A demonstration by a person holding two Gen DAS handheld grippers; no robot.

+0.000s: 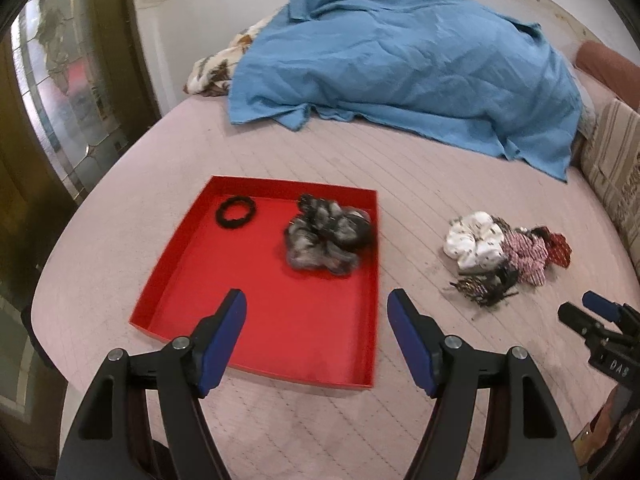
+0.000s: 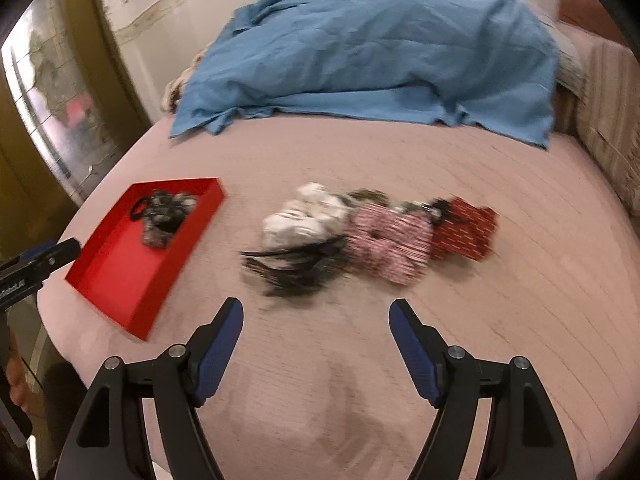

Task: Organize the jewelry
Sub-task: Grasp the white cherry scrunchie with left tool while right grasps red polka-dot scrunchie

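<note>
A red tray (image 1: 256,340) lies on the pink bed and holds a black hair tie (image 1: 235,211) and a grey scrunchie (image 1: 329,234). My left gripper (image 1: 316,300) is open and empty, just above the tray's near part. To the right lies a pile: a white scrunchie (image 1: 474,244), a red-and-white striped one (image 1: 525,254), a dark red one (image 1: 558,249) and a black spiky piece (image 1: 486,289). In the right wrist view the pile is blurred: white scrunchie (image 2: 306,216), striped one (image 2: 390,242). My right gripper (image 2: 316,308) is open and empty, short of the pile. The tray (image 2: 120,284) sits at its left.
A crumpled blue sheet (image 1: 400,76) covers the far part of the bed (image 1: 280,148). A striped cushion (image 1: 612,176) lies along the right edge. A mirrored wardrobe door (image 1: 68,92) stands at the left. The right gripper's tip (image 1: 596,312) shows at the left view's right edge.
</note>
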